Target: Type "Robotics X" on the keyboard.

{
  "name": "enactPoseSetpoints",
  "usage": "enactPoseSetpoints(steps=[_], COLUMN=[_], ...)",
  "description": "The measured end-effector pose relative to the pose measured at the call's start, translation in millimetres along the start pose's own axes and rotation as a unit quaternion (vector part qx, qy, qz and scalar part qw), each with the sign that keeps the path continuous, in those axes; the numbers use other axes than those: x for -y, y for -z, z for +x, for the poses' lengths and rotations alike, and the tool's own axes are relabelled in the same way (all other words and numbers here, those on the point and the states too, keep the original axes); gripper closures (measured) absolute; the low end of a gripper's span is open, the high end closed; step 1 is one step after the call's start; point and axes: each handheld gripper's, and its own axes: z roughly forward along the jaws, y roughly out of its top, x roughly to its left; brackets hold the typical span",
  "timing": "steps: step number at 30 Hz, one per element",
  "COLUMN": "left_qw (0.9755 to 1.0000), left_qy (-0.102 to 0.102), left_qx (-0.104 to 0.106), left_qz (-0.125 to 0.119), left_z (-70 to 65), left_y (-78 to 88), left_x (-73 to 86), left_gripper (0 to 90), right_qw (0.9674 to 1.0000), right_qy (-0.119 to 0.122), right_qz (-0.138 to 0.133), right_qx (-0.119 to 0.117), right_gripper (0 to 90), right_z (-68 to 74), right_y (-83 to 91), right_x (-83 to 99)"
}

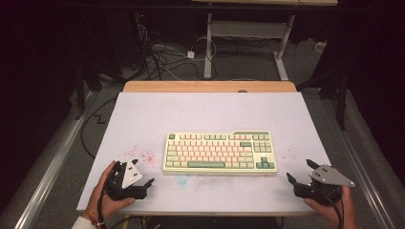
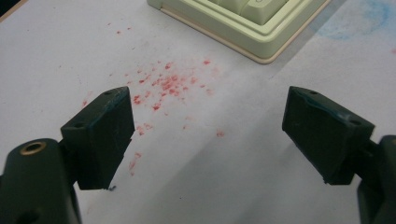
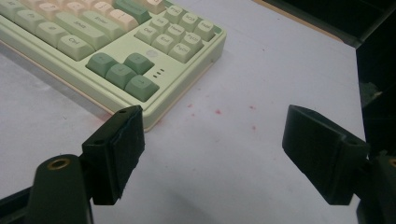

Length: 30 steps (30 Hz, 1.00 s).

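A pale green keyboard (image 1: 219, 152) with cream and green keys lies flat in the middle of the white table (image 1: 210, 109). My left gripper (image 1: 141, 172) rests near the front left edge, open, nothing between its jaws. In the left gripper view the left gripper (image 2: 205, 133) points at red specks, with the keyboard's corner (image 2: 261, 35) ahead. My right gripper (image 1: 301, 172) sits near the front right edge, open and empty. In the right gripper view the right gripper (image 3: 212, 151) faces the keyboard's arrow-key corner (image 3: 126, 74).
Red speck stains (image 1: 143, 155) mark the table left of the keyboard, and a faint blue smudge (image 1: 181, 179) lies in front of it. A wooden strip (image 1: 210, 86) runs along the far edge. Cables (image 1: 162, 57) and a desk frame (image 1: 248, 33) stand on the floor beyond.
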Motion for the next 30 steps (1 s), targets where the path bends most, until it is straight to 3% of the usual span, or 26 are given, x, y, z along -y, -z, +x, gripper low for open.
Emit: enactPoseSetpoints(steps=[11, 30], left_qw=[0.9999, 0.9999], left_qy=[-0.007, -0.010], left_qx=[0.003, 0.002], left_qz=[-0.010, -0.008], left_z=[-1.0, -1.7], left_y=[2.1, 1.1], left_x=[0.3, -0.9], left_gripper=[15.6, 15.5], right_qw=[0.9999, 0.9999], right_qy=[0.012, 0.016], right_qz=[0.001, -0.001], right_qx=[-0.001, 0.001], right_gripper=[21.0, 21.0], right_z=[7.7, 7.2], right_y=[1.5, 2.2], right_x=[-2.3, -2.5])
